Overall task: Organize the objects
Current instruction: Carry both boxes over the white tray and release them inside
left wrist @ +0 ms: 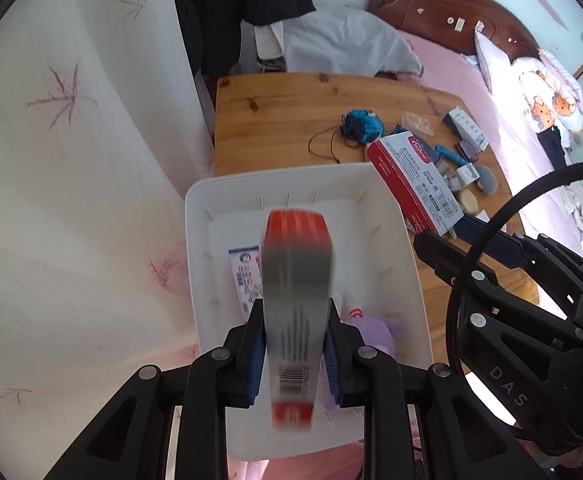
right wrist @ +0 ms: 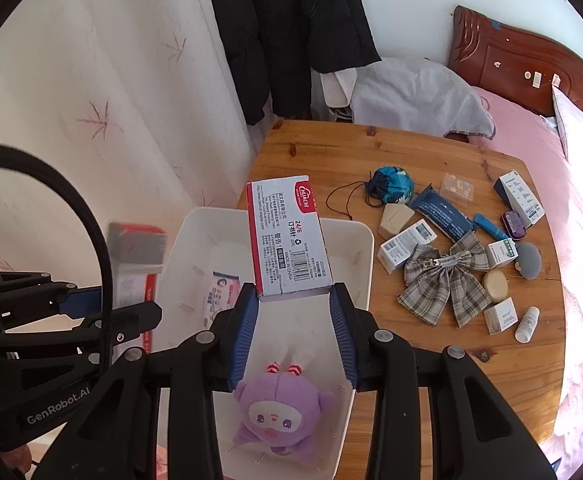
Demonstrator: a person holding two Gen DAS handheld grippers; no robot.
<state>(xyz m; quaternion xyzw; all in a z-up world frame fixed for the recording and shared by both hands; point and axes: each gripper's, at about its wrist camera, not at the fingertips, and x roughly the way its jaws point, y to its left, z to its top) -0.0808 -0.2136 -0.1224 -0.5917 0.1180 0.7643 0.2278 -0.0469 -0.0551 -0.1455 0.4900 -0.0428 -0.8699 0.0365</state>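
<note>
Left gripper (left wrist: 295, 344): jaws pinching red-grey box (left wrist: 296, 292), lower centre, over white bin (left wrist: 407, 264).
Right gripper (right wrist: 294, 300): jaws pinching staple box (right wrist: 289, 236), centre.

Black coat (right wrist: 291, 32) hanging; pale curtain (left wrist: 71, 140), pink bed (right wrist: 531, 132), carved headboard (left wrist: 443, 12)

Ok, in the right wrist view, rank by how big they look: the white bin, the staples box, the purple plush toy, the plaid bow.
1. white bin
2. staples box, held in the right gripper close to the camera, so it looks enlarged
3. purple plush toy and plaid bow: too alike to rank.
</note>
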